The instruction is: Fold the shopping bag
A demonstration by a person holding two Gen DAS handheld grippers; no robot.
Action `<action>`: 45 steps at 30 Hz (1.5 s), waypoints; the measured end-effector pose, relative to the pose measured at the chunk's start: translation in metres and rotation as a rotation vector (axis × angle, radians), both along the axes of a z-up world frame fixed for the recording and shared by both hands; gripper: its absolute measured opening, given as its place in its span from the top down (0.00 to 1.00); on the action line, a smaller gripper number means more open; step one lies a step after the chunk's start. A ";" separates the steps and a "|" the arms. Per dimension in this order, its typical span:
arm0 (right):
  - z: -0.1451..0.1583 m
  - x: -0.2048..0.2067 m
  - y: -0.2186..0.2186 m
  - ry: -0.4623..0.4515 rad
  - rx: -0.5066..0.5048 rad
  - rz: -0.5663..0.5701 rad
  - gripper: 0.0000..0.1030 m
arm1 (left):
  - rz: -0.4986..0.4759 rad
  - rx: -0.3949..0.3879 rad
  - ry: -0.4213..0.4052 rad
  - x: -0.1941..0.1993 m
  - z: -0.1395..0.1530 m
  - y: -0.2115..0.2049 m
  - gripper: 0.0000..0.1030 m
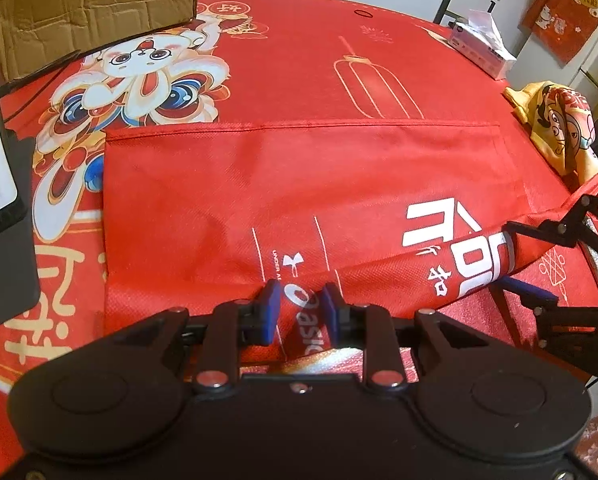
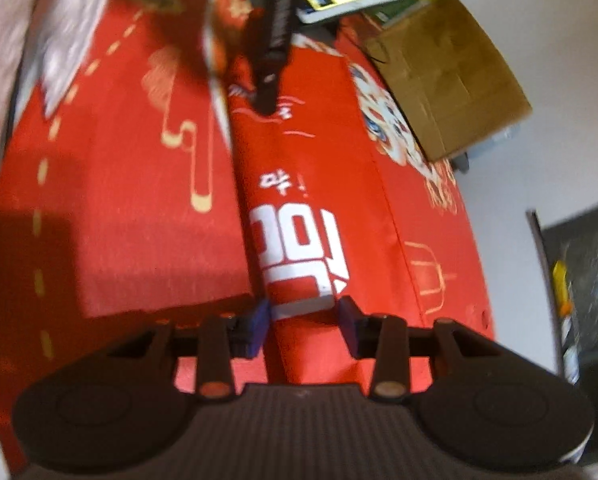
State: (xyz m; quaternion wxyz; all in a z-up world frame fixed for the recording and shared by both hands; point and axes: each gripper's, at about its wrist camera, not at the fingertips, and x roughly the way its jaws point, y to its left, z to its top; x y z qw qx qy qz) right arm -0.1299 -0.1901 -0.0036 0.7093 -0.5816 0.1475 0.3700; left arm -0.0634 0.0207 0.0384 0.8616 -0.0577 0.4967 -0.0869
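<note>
The left gripper (image 1: 298, 307) has its blue pads pinched on the raised near edge of the red non-woven shopping bag (image 1: 299, 184), and the right gripper (image 2: 304, 318) has its jaws set around the same lifted fold farther along, though I cannot tell whether they bite it. The bag's far half lies flat on the bench's red printed tablecloth (image 1: 299, 40). Uneven pulling could skew the fold; the thin cloth may slip free. A crumpled yellow printed bag (image 1: 559, 124) and brown cardboard box (image 1: 87, 8) sit nearby, risking a snag.
</note>
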 end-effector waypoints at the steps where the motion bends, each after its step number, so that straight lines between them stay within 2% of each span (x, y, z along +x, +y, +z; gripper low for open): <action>1: -0.004 -0.002 0.000 -0.033 -0.012 0.028 0.63 | -0.002 0.000 0.001 0.000 0.000 0.000 0.76; 3: -0.010 -0.005 -0.001 -0.087 -0.035 0.074 0.62 | -0.006 -0.001 0.003 0.000 0.000 0.000 0.76; 6: -0.015 -0.006 0.002 -0.148 -0.058 0.108 0.55 | -0.012 -0.003 0.006 0.001 0.000 0.001 0.76; 11: -0.019 0.000 0.009 -0.169 -0.071 0.136 0.52 | -0.021 -0.004 0.008 0.001 0.000 0.002 0.76; 16: -0.015 0.017 0.014 -0.101 -0.051 0.108 0.56 | -0.024 -0.002 0.003 0.001 0.000 0.001 0.76; 19: -0.014 0.024 0.018 -0.065 -0.062 0.112 0.71 | -0.026 -0.007 0.001 0.001 -0.001 0.002 0.76; 21: -0.014 0.028 0.019 -0.051 -0.064 0.108 0.70 | -0.026 -0.011 -0.001 0.001 -0.001 0.003 0.76; 26: -0.011 0.034 0.019 -0.006 -0.062 0.107 0.77 | -0.032 -0.017 -0.004 0.000 -0.002 0.004 0.76; 31: -0.004 0.041 0.023 0.064 -0.040 0.049 0.80 | -0.058 -0.017 -0.005 0.001 -0.002 0.005 0.76; 37: 0.016 0.061 0.034 0.263 0.051 -0.144 0.81 | -0.133 -0.003 -0.003 0.005 -0.001 0.007 0.76; 42: 0.024 0.049 0.030 0.373 0.106 -0.217 0.81 | -0.195 0.008 -0.001 0.007 -0.001 0.009 0.76; 45: 0.024 0.028 0.026 0.397 0.137 -0.223 0.81 | -0.232 0.016 0.000 0.009 0.000 0.010 0.76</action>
